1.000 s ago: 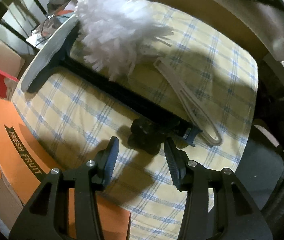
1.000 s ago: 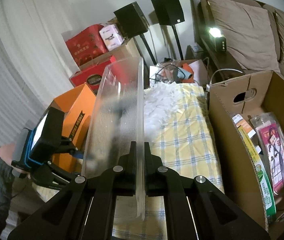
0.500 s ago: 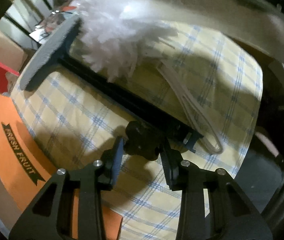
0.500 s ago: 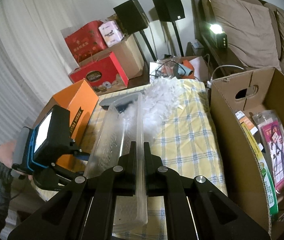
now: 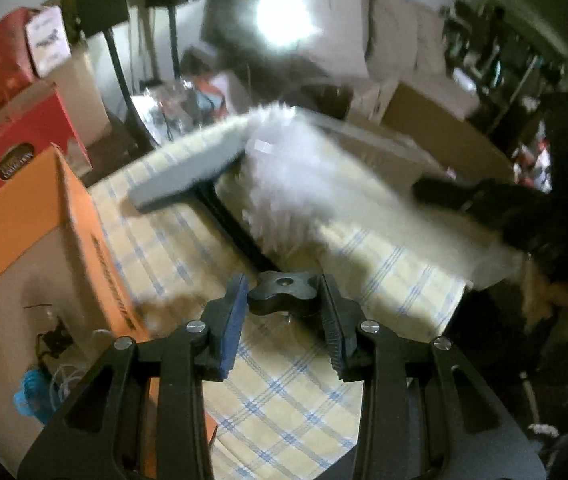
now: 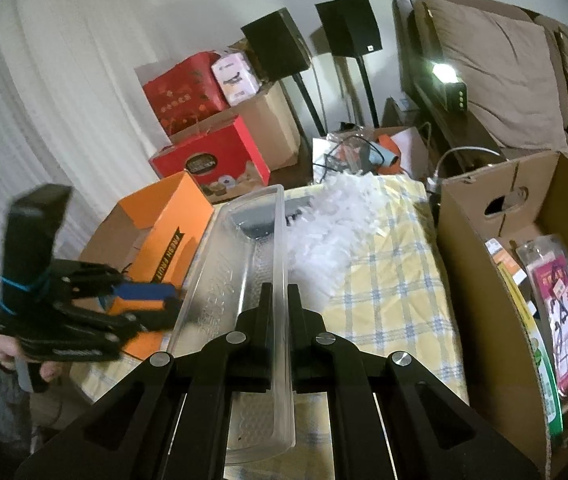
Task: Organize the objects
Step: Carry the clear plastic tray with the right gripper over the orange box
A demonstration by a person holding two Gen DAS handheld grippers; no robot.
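At the far left stands the open orange cardboard box printed with fruit lettering, pressed against the edge of the yellow-and-blue checked cloth-covered surface; its open top suggests it serves as one receptacle for sorted items.

The left gripper is positioned next to that box. Its jaws are clamped on the black lobed plastic knob at the near end of the black-handled squeegee with a grey flat head. Gripping at the knob gives a compact, hard surface for the pads (the long handle would likely slip or swing). The handle runs away from the knob to the grey head, which sits near the box; whether the head is lifted off the cloth cannot be told, as the left wrist view is blurred.

Beside the handle lies the white fluffy duster, resting on the cloth.

The right gripper is closed on one long wall of the clear elongated plastic tray, holding it over the cloth with its open side tilted toward the squeegee, probably to receive it.

At the far right, the large brown cardboard carton already holds packaged goods.
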